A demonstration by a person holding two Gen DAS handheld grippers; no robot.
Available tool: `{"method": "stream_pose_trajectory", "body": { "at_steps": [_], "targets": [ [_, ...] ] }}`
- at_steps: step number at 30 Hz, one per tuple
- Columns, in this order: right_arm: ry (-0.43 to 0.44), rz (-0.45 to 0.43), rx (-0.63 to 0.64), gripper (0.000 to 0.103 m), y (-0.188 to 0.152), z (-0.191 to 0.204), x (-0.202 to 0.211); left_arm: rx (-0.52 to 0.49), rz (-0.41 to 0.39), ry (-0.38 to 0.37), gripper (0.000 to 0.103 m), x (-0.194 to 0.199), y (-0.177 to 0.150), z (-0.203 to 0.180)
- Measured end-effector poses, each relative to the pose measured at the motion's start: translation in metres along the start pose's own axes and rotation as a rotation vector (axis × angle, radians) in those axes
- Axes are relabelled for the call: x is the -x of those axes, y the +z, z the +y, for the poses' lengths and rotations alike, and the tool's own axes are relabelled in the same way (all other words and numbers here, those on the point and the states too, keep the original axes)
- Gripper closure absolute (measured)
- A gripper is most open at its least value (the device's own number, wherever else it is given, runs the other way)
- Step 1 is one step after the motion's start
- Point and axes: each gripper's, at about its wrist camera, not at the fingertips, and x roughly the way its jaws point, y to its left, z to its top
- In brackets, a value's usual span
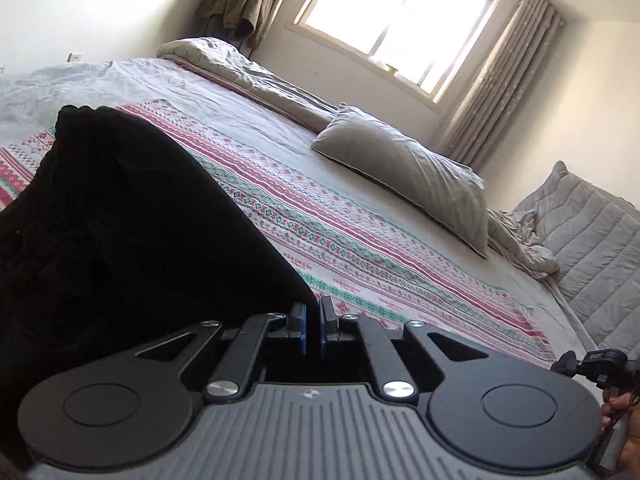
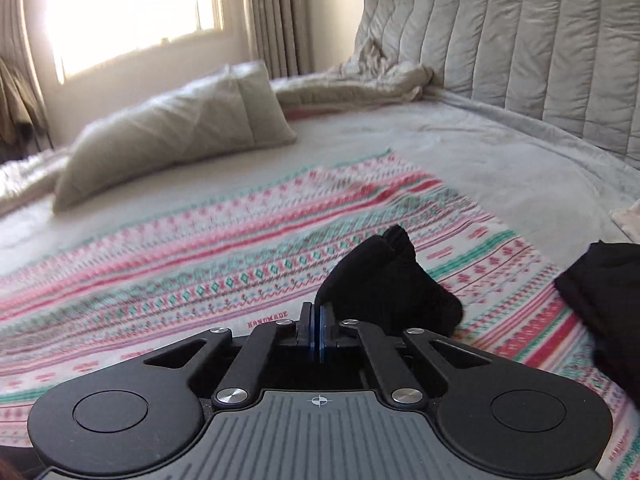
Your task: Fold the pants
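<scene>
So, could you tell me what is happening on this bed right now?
A person is folding black pants with two handheld grippers. The left gripper is shut on an edge of the fabric, which rises in a dark sheet over the patterned blanket. The right gripper is shut on another bunched part of the pants. A pillow lies further back.

The black pants (image 1: 120, 220) run off the left edge; the patterned blanket (image 2: 200, 240) is blurred.

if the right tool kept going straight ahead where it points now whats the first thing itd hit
The right tool is already shut on a bunched end of the black pants. Beyond that fabric, likely the patterned blanket, then the pillow; depth is unclear.
</scene>
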Motion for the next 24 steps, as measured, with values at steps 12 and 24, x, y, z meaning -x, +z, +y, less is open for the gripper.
{"method": "stream_pose_trajectory", "body": {
  "at_steps": [12, 24],
  "targets": [
    [0.144, -0.023, -0.072, 0.103, -0.077, -0.09, 0.115, -0.142, 0.121, -0.019, 0.09, 0.064, -0.053, 0.016],
    [0.176, 0.157, -0.149, 0.095, -0.158, -0.142, 0.102, -0.204, 0.336, 0.045, 0.081, 0.042, -0.091, 0.031]
  ]
}}
